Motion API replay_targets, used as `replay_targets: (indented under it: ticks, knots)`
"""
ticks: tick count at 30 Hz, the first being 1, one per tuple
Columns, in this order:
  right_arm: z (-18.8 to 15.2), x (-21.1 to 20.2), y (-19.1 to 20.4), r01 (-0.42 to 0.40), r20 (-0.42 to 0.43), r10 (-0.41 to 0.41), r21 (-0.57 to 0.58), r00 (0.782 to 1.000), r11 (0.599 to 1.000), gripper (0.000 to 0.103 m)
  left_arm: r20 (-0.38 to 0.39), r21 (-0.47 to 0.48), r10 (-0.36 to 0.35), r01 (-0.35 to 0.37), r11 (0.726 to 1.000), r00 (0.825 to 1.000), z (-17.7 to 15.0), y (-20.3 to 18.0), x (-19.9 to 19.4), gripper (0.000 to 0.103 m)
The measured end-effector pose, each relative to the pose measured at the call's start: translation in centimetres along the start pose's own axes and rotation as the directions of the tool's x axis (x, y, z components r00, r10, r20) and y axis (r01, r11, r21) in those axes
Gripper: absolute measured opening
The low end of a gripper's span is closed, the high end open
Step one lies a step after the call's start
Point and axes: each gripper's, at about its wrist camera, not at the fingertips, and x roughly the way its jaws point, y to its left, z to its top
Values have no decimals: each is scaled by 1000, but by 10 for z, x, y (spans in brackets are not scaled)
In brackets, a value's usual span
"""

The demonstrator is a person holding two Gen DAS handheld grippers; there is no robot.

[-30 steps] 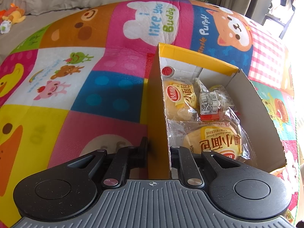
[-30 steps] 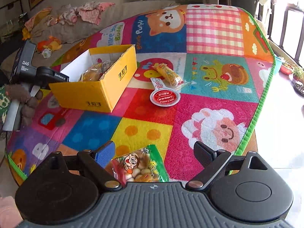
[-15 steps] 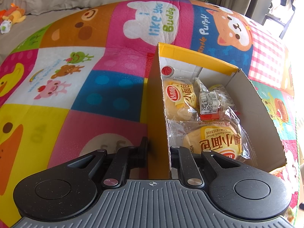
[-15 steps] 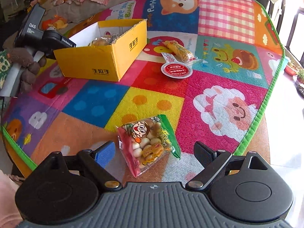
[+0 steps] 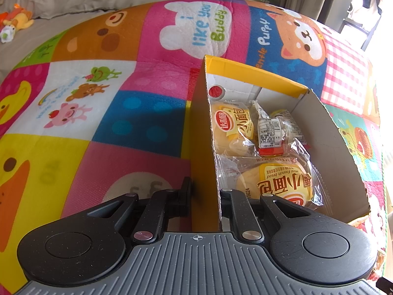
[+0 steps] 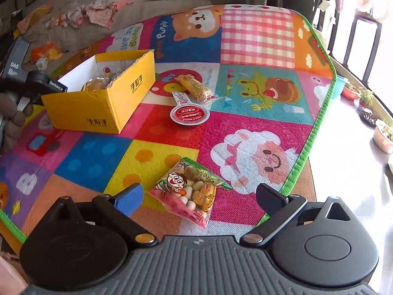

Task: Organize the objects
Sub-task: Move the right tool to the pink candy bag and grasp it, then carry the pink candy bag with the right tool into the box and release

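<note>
Here the left tool [image 5: 205, 196] is clamped on the near wall of the yellow box [image 5: 203, 147], one finger outside it and one inside; in that view the box runs from 6 toward 1 o'clock on the mat [image 5: 137, 123]. Inside lie wrapped buns [image 5: 282, 184], the nearest touching the inner finger, with bare cardboard floor along the right wall. Left of the box the mat lies open out to the 9 o'clock edge.

The right tool [image 6: 199, 198] has its jaws spread wide and grips nothing. The snack bag [image 6: 191, 194] lies flat on the mat between its fingers, nearer the blue-padded left fingertip [image 6: 129, 199] and apart from both. The mat's green edge [image 6: 309, 142] sweeps from 1 down to 5 o'clock, passing just beside the right finger, with bare counter [image 6: 307, 184] and then the floor past it. At 12 o'clock of the bag, well apart, sit a round red-lidded cup [image 6: 189, 114] and a yellow packet [image 6: 196, 88], touching each other; the box [image 6: 103, 103] is at 10 o'clock, with open mat between it and the bag.

Against half a second ago, the left view is unchanged, while in the right view the bag sits farther ahead, between the fingertips, and the box, cup and packet appear farther off
</note>
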Motion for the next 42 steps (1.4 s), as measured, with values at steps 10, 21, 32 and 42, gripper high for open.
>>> replay_targets:
  ticks: [10, 21, 32, 42]
  knots:
    - [1, 35, 12, -46, -59, 53, 116, 997, 992, 97, -1, 1, 0, 0, 1000, 1000, 0, 0, 0, 14]
    - [8, 30, 16, -15, -72, 18, 33, 997, 999, 60, -1, -2, 0, 0, 1000, 1000, 0, 0, 0, 15]
    - [42, -38, 34, -173, 20, 174, -45, 985, 984, 58, -2, -2, -1, 1, 1000, 1000, 0, 0, 0, 15]
    - [118, -100, 66, -237, 257, 272, -156, 927, 959, 58, -3, -9, -4, 4, 1000, 1000, 0, 1, 0, 15]
